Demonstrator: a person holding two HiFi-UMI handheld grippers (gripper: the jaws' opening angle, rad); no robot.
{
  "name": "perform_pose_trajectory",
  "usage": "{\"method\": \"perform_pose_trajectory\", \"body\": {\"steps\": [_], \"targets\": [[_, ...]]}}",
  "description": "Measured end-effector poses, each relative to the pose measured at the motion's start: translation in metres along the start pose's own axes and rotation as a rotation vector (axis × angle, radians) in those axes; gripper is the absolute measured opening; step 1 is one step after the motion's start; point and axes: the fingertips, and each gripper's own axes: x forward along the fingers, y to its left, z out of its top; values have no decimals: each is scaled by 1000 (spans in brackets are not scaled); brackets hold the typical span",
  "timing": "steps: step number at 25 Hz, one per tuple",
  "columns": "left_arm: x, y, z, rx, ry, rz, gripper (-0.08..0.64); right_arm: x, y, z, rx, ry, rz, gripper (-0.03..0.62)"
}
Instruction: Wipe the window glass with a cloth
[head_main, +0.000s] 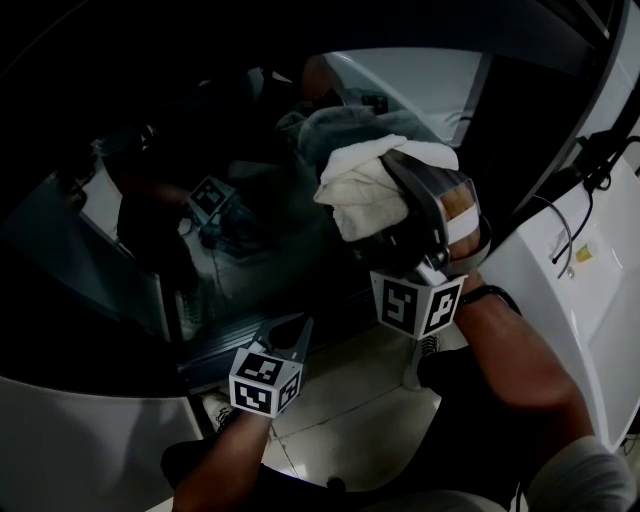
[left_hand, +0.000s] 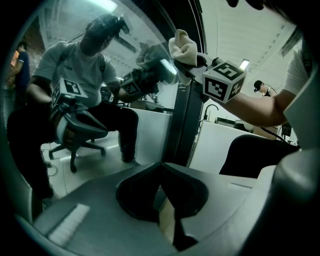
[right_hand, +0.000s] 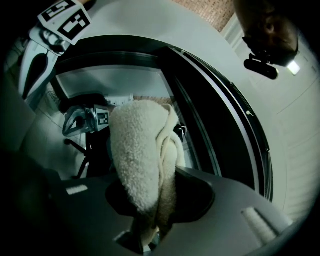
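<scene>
A folded white cloth (head_main: 362, 190) is clamped in my right gripper (head_main: 392, 170), which is shut on it and holds it up against the dark window glass (head_main: 230, 270). In the right gripper view the cloth (right_hand: 142, 155) stands out of the jaws and hides the fingertips, with the glass (right_hand: 125, 85) behind it. From the left gripper view I see the cloth (left_hand: 182, 46) at the upper edge of the pane (left_hand: 100, 100). My left gripper (head_main: 288, 332) hangs lower, off the glass, its jaws meeting at the tips (left_hand: 160, 167) with nothing in them.
A dark window post (left_hand: 185, 115) runs beside the pane. A white curved panel (head_main: 560, 280) with a black cable (head_main: 560, 215) stands to the right. Pale floor tiles (head_main: 340, 400) lie below. The glass mirrors a seated person and an office chair (left_hand: 75, 130).
</scene>
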Motion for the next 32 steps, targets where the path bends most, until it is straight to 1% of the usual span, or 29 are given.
{"method": "perform_pose_trajectory", "body": {"steps": [6,21,25,32], "targets": [[1,1,6,-7,13,2,17,1,10,-7,15,9,27,97],[-2,0,9,-6,18,0,17,-1,11,-6,46,17,17,97],[-3,-2,15,-12,26,-1,17,-2,19,-9,40,23,56,97],[1,1,3,-9,24,-1,17,-22,67,-17,14,30,142,103]]}}
